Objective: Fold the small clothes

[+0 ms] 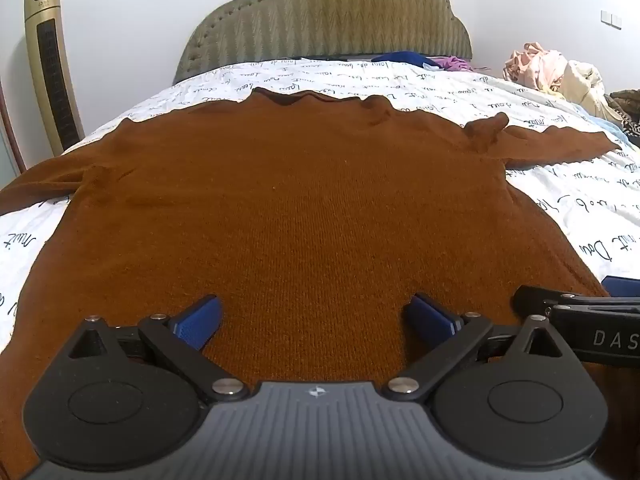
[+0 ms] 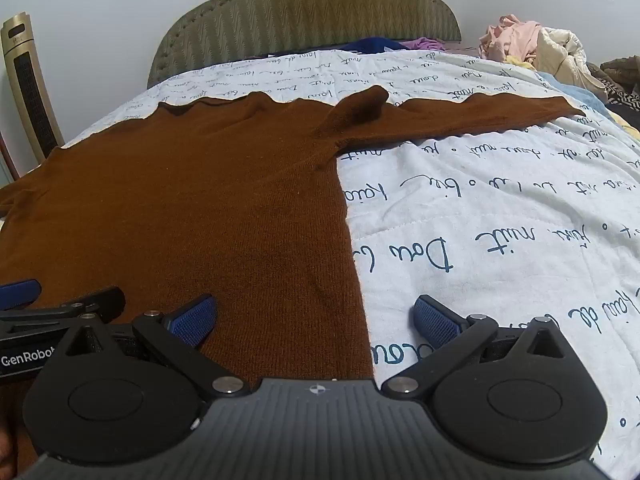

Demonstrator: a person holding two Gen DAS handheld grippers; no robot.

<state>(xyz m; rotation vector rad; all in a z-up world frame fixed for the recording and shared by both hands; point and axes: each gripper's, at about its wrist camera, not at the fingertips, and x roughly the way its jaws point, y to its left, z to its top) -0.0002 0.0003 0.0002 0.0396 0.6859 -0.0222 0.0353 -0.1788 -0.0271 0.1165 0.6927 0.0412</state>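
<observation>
— Both claws hang spread wide and empty: the left claw (image 1: pixel 314 320) over the brown sweater's (image 1: pixel 280 208) lower body, the right claw (image 2: pixel 316 320) straddling its side edge.

— Touching anything?

— Can't tell; nothing's pinched. The sweater lies flat on the bed (image 2: pixel 500 208), sleeves out.

— What could go wrong?

— I'd guess the right claw catches quilt along with knit, since one pad (image 2: pixel 438 322) sits over bedding. That far sleeve (image 2: pixel 460 116) is already bunched at the shoulder; any drag could rumple it further.
</observation>
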